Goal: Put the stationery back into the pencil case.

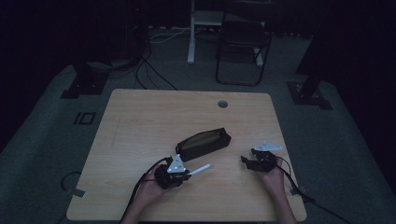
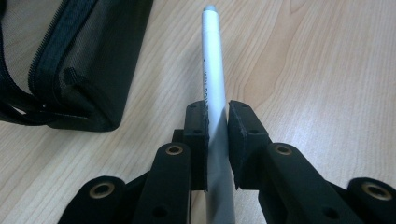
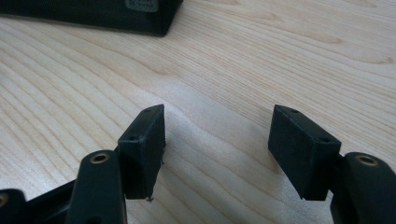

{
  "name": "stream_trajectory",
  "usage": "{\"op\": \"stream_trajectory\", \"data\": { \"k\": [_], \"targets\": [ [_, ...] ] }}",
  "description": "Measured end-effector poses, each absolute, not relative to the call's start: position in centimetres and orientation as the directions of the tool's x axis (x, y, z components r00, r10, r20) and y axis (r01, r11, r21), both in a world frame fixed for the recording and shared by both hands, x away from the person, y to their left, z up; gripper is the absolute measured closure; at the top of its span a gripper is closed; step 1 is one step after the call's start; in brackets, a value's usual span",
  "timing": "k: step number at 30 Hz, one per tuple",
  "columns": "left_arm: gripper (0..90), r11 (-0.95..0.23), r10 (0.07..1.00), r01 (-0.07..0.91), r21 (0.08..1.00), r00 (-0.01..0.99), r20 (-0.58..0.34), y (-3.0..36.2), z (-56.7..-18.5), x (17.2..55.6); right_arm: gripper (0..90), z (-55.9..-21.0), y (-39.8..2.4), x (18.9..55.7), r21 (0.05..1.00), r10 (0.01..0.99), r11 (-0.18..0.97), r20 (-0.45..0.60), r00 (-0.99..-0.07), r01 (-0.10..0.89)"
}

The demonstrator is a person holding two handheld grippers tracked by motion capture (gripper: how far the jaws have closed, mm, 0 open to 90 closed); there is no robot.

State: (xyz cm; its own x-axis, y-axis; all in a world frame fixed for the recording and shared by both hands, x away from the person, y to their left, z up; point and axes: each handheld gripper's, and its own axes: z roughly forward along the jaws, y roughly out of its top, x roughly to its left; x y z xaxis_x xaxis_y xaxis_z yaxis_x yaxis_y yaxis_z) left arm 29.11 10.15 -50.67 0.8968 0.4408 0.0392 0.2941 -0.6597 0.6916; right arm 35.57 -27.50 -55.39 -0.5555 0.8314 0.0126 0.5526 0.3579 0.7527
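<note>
A black zip pencil case (image 1: 204, 143) lies open near the middle of the wooden table (image 1: 140, 116). My left gripper (image 1: 184, 173) sits in front of it, shut on a white pen (image 1: 200, 169) that sticks out to the right along the table. In the left gripper view the pen (image 2: 214, 74) runs between the two pads (image 2: 240, 135), with the pencil case (image 2: 84, 60) to the upper left. My right gripper (image 1: 246, 162) rests low over the table at the right, open with nothing between its fingers (image 3: 144, 144). A corner of the case (image 3: 140, 16) shows ahead of it.
A round cable hole (image 1: 222, 103) sits near the table's far edge. Beyond the table stand a dark folding chair (image 1: 243, 46) and a white post (image 1: 191, 32), with cables on the floor. Bare wood lies left of the case.
</note>
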Motion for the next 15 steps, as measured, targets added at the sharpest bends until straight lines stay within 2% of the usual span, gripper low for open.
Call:
{"op": "stream_trajectory", "data": {
  "k": [15],
  "targets": [
    [78.7,-0.663,0.435,0.272,0.698,0.898,0.063,10.3,-49.6,28.8,36.4,-55.4,-27.5,35.6,0.753,0.831,0.358,0.013,-0.556,0.553]
  ]
}}
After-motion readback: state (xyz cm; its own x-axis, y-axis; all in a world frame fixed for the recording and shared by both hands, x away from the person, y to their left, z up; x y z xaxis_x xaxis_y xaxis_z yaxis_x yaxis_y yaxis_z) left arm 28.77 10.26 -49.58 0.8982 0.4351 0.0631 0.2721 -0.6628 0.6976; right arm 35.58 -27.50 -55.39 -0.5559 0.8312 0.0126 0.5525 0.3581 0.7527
